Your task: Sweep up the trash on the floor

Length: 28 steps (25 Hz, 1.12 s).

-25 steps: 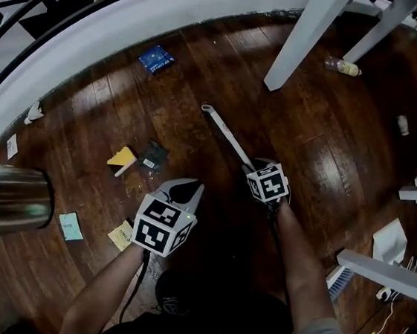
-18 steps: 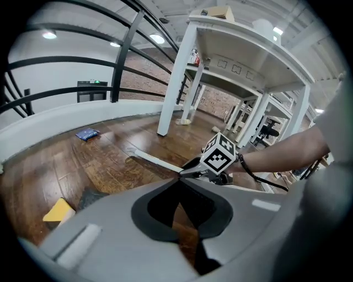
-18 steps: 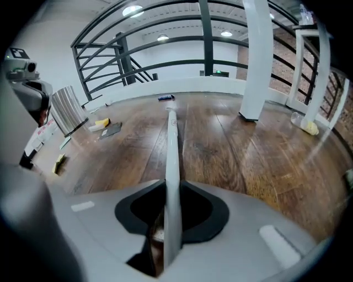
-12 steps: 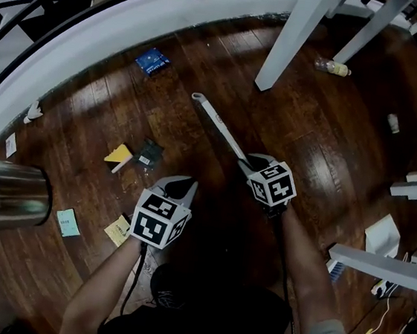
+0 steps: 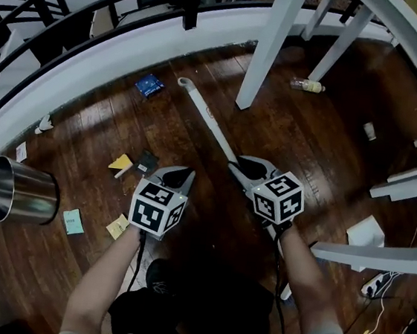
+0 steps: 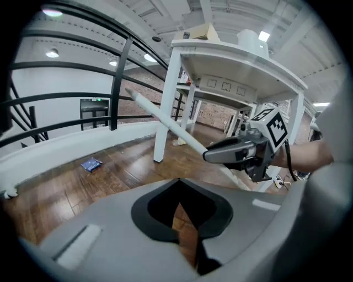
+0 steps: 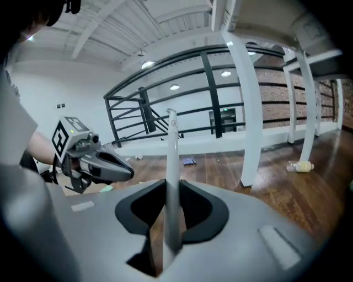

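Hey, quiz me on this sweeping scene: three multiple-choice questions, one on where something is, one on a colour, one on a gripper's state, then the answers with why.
1. In the head view, where is the metal bin?
A. At the far left, on the floor
B. On top of a table
C. Between the two grippers

2. What colour is the packet lying near the curved white ledge?
A. Red
B. Blue
C. White

3. What is the right gripper doing?
A. Open and empty
B. Shut on a plastic bottle
C. Shut on the white handle

Answers:
1 A: the bin sits at the picture's left edge on the wood floor.
2 B: it shows blue against the dark wood.
3 C: the right gripper view shows the handle running between the jaws, which have just been closing on it.
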Tool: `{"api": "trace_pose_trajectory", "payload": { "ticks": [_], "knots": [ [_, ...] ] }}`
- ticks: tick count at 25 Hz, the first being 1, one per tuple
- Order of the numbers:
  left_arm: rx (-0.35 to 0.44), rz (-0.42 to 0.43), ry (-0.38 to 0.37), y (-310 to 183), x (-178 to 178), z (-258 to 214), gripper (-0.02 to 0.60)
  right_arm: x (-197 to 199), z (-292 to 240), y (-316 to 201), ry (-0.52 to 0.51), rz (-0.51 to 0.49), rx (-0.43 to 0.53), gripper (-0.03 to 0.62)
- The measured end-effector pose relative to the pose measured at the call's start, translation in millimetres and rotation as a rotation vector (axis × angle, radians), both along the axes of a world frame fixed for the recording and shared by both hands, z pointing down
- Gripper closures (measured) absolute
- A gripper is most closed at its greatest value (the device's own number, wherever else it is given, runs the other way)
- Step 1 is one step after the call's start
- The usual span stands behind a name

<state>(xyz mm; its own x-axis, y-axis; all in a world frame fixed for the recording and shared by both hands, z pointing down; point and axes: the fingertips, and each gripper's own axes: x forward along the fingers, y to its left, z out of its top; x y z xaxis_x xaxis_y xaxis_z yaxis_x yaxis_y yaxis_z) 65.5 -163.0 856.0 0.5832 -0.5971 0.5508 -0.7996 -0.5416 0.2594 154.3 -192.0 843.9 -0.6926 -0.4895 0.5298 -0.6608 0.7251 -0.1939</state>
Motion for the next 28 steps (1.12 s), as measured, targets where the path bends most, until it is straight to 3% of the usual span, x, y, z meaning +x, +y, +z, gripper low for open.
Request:
{"api": "trace_pose_trajectory", "payload": {
  "ticks": [8,14,20,28],
  "knots": [
    [0.075,-0.071,0.002,0.0,-22.3,-112.6,0.575,-28.4,-145.5,8.7,-0.153,-0.056,0.096,0.514],
    [0.149,-0.074,0.012,3.0,-39.1,-191.4,0.575,-40.3,-252.1,10.6,-0.228,-0.071,0.178,0.514],
    [0.207,-0.082,0.042,0.4,-39.4,-229.6,0.575,-41.2,-343.5,25.2,-0.358,-0.101,0.276,0.514],
    [0.256,-0.103,0.055,-2.9,-38.9,-255.1,0.575,-50.7,-399.2,25.5,-0.435,-0.114,0.366,0.514]
  ]
}}
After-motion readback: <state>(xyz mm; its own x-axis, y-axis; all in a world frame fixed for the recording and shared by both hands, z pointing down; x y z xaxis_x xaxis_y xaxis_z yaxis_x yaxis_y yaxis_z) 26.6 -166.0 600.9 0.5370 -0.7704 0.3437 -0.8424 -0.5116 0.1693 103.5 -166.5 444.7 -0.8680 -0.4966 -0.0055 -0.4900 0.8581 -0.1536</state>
